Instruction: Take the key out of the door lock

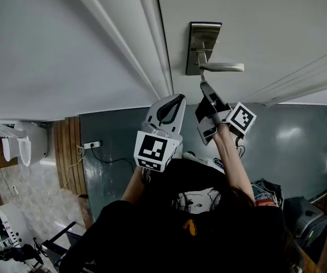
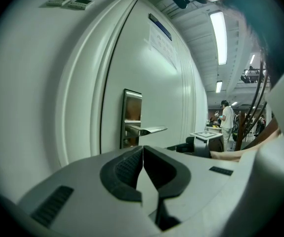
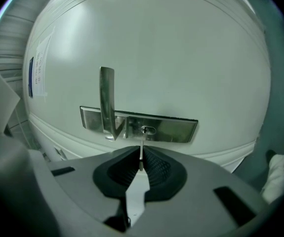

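Door: I see one white door (image 1: 254,16), smooth and painted, with straight raised mouldings.
Lock plate: one long rectangular plate (image 3: 176,128) of shiny brushed metal, lying flat on the door.
Handle: one flat metal lever (image 3: 107,100), bent at its root and mounted on that plate.
Keyhole: one small oval slot (image 3: 147,130) in the plate, just beside the lever's root.
Key: one thin, flat strip of pale metal (image 3: 141,144), seen edge-on. It points to 12 o'clock out of the right claw, with its tip just at 6 o'clock of the keyhole. I cannot tell whether the tip sits in the slot.
Right claw (image 3: 141,152): clenched on the key. Its ribbed black rubber pads pinch the key's lower part, and its body is grey plastic.
Left claw (image 2: 143,147): jaws pressed together with nothing between them. In the head view it is at about 7 o'clock of the plate, well apart from it.
Marker cubes (image 1: 153,150): two, one per claw, white with black squares.
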The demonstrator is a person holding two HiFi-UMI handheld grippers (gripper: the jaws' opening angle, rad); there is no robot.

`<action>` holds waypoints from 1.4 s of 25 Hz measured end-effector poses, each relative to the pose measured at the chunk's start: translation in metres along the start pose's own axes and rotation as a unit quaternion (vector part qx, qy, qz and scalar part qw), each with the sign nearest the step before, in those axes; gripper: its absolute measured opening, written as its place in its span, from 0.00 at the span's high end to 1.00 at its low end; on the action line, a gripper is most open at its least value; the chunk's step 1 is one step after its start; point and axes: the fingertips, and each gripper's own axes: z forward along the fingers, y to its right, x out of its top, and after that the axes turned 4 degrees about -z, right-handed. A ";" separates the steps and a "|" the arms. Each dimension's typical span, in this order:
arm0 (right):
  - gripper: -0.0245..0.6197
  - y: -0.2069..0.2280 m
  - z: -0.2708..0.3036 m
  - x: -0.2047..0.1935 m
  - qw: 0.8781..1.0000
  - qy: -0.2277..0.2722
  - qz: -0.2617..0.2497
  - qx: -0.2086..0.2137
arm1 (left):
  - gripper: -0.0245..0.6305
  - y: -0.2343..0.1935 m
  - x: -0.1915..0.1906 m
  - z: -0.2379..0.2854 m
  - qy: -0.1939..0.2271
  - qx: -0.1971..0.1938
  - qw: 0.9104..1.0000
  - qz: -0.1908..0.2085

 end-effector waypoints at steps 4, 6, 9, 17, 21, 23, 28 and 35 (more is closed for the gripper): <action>0.93 -0.004 -0.014 -0.005 1.000 -0.014 -0.011 0.004 | 0.95 0.010 -0.002 -0.005 0.000 0.001 1.000 0.005; 0.93 -0.007 -0.023 -0.006 1.000 -0.020 -0.017 0.006 | 0.95 0.015 -0.001 -0.007 0.000 0.002 1.000 0.007; 0.93 -0.010 -0.036 -0.006 0.999 -0.032 -0.034 0.012 | 0.95 0.022 -0.001 -0.009 0.002 0.005 1.000 0.010; 0.93 -0.021 -0.081 -0.006 0.995 -0.047 -0.083 0.013 | 0.95 0.045 -0.005 -0.023 -0.001 0.021 1.000 0.020; 0.93 -0.026 -0.101 -0.005 0.993 -0.052 -0.108 0.013 | 0.95 0.060 -0.006 -0.027 -0.004 0.022 1.000 0.019; 0.93 -0.023 -0.107 -0.004 0.991 -0.055 -0.119 0.009 | 0.95 0.064 -0.010 -0.025 -0.008 0.023 0.999 0.020; 0.93 -0.018 -0.123 -0.003 0.990 -0.058 -0.126 0.004 | 0.95 0.079 -0.015 -0.026 -0.019 0.023 0.999 0.025; 0.93 -0.024 -0.135 -0.003 0.987 -0.063 -0.150 0.006 | 0.95 0.088 -0.017 -0.028 -0.032 0.026 0.999 0.031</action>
